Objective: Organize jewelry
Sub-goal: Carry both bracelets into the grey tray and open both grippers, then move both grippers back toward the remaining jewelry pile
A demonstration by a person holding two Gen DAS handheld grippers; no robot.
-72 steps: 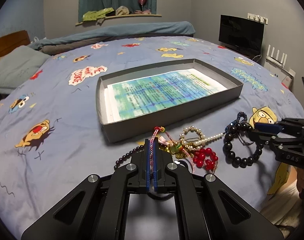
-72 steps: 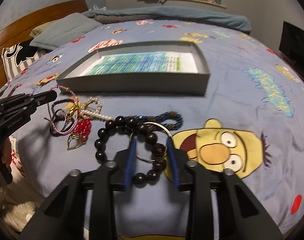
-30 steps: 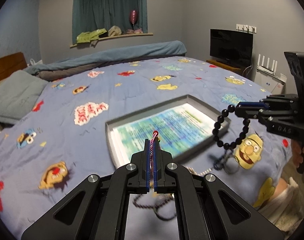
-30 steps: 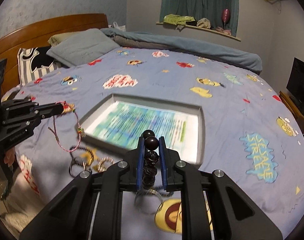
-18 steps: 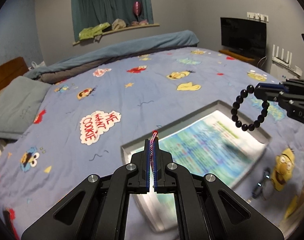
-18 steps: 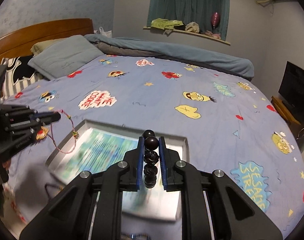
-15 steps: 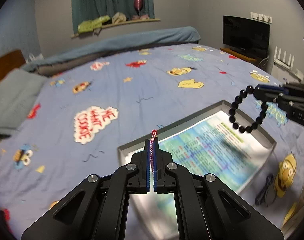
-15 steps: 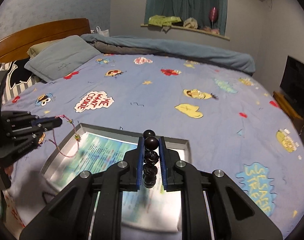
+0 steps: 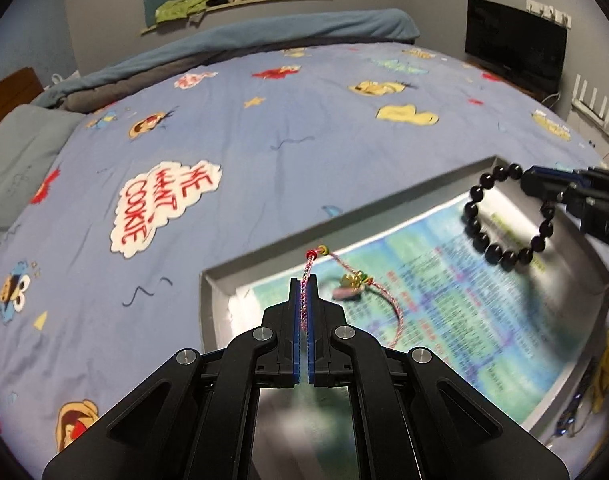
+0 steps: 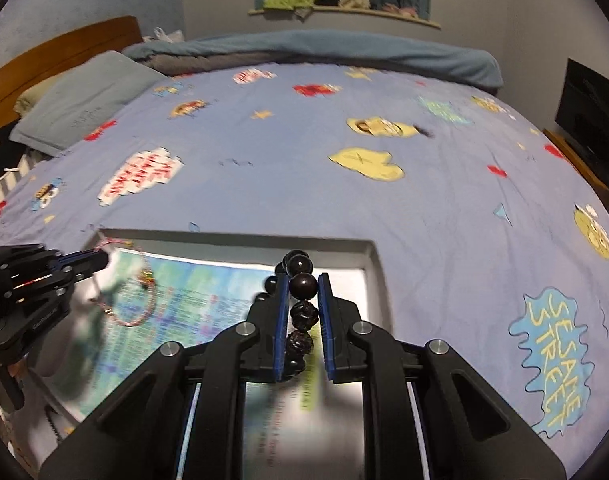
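Grey tray (image 9: 384,206) sits on the bed (image 9: 264,128), lined with a printed sheet (image 9: 464,300). Left hand-held gripper (image 9: 303,280): jaws closed on a pink cord bracelet (image 9: 396,312), whose loop with small charms hangs over the tray's left part. Right hand-held gripper (image 10: 302,280): jaws clamped on a black bead bracelet (image 9: 500,256), beads pinched between the blue pads (image 10: 282,312); its loop hangs above the tray's right part. More jewelry (image 9: 572,416) lies on the bed just beside the tray, blurred.

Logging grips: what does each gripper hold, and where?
Left gripper: pink cord bracelet, pinched at its top. Right gripper: black bead bracelet, by one bead.
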